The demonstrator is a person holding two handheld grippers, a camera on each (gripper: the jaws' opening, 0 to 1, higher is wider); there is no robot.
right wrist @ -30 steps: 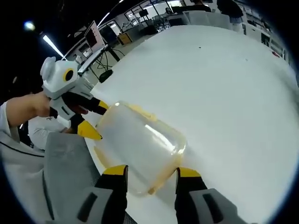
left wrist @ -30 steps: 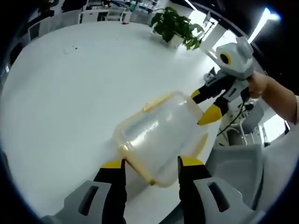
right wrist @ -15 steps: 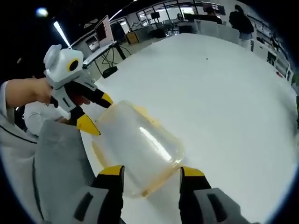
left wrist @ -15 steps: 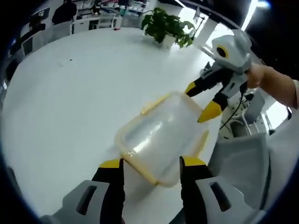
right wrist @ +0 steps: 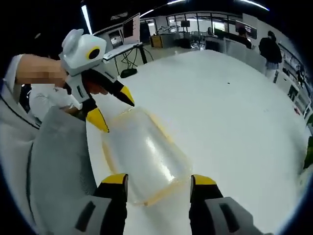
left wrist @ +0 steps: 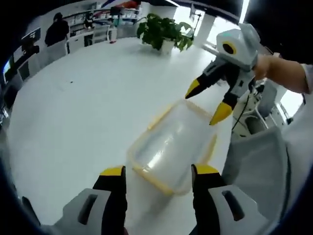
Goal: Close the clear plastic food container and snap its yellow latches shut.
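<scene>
— Where do we find the container?

— The container (left wrist: 168, 144) lies on the white desk (left wrist: 78, 112) near its edge, lid with yellow rim on it, between our two grippers. A yellow latch (left wrist: 211, 149) sticks out along one long side.

— And the fingers?

— We note the left gripper (left wrist: 157, 174) has its fingers apart, flanking one short end without clear contact. The right gripper (right wrist: 159, 181) has its fingers apart too, flanking the opposite end (right wrist: 146, 161).

— Anything else?

— A potted plant (left wrist: 164, 32) stands at the far desk edge.
</scene>
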